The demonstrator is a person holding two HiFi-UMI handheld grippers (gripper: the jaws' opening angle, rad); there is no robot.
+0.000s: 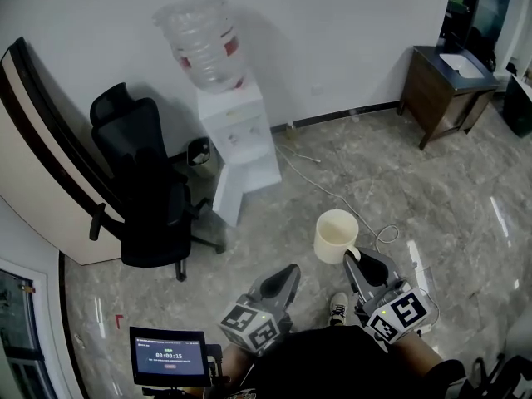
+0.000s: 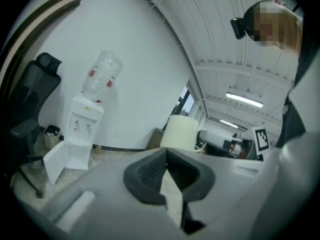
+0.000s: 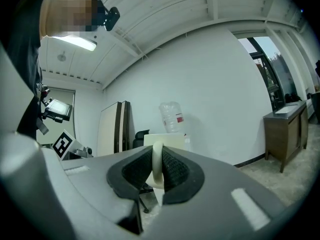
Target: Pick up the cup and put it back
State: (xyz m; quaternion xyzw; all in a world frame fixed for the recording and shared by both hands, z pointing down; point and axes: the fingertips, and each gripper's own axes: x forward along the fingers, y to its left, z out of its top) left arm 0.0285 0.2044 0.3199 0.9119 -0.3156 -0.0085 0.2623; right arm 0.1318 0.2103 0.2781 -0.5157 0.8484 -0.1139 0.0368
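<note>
Just ahead of the right claw point(image 1: 356, 258), the cup point(image 1: 337, 236) hangs in the air above the tiled floor point(image 1: 432, 181), upright with its mouth up and its long axis standing vertical. The claw is nearly closed, its two pads pressing on the cup's thin handle point(image 3: 157, 165) from either side, so the body of the cup sits beyond the tips and slightly toward the person's left. The left claw point(image 1: 290, 274) is close by on the cup's other side but apart from it, its jaws brought together with nothing between them; the right one is clearly the one doing the work. Putting the cup back probably means lowering it straight down while keeping it level, since all its weight hangs off the handle. The water dispenser point(image 1: 237, 140) stands further ahead and to the left; whether the cup belongs there I cannot tell.
</note>
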